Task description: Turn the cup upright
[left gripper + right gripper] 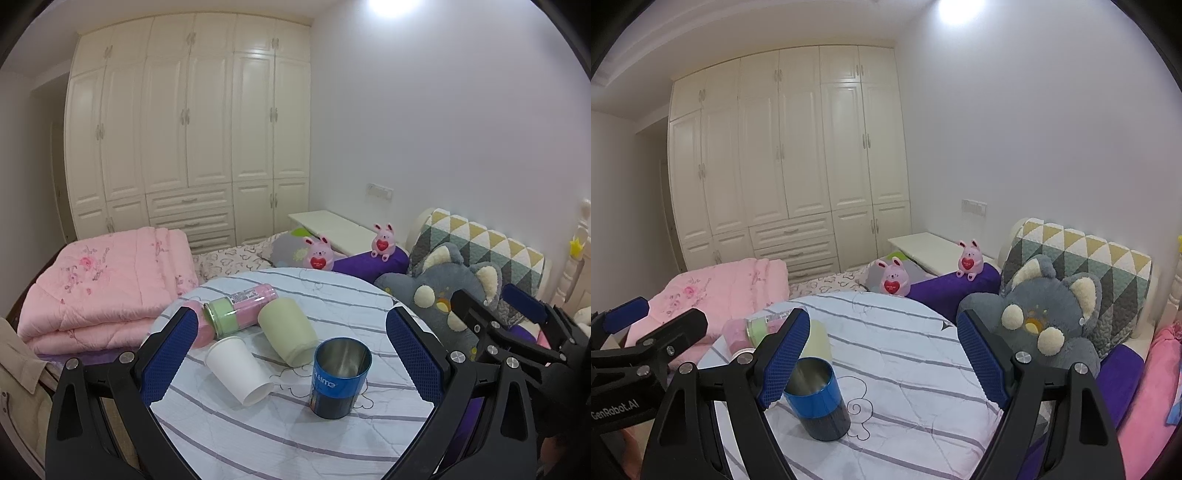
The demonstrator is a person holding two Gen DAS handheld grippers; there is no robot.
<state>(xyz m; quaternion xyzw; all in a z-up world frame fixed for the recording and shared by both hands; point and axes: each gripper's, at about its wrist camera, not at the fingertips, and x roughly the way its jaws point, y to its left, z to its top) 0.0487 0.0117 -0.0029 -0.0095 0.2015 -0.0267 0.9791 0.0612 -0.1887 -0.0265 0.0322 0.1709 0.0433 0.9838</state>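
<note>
Both tools, left tool [291,345] and right tool [882,356], gaping empty, white cup [238,371] lying frame-centre on desk [258,435], looking light, crushable; grip mid-wall gently.

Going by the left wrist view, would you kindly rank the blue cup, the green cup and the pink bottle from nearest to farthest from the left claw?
1. Blue cup, upright, front right.
2. Green cup, on its side, centre.
3. Pink bottle, lying behind, left.

The left claw is open.

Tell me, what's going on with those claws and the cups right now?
Left gripper and right gripper: jaws open, empty. Blue cup upright; white cup and green cup on their sides. Nothing blocking.
</note>
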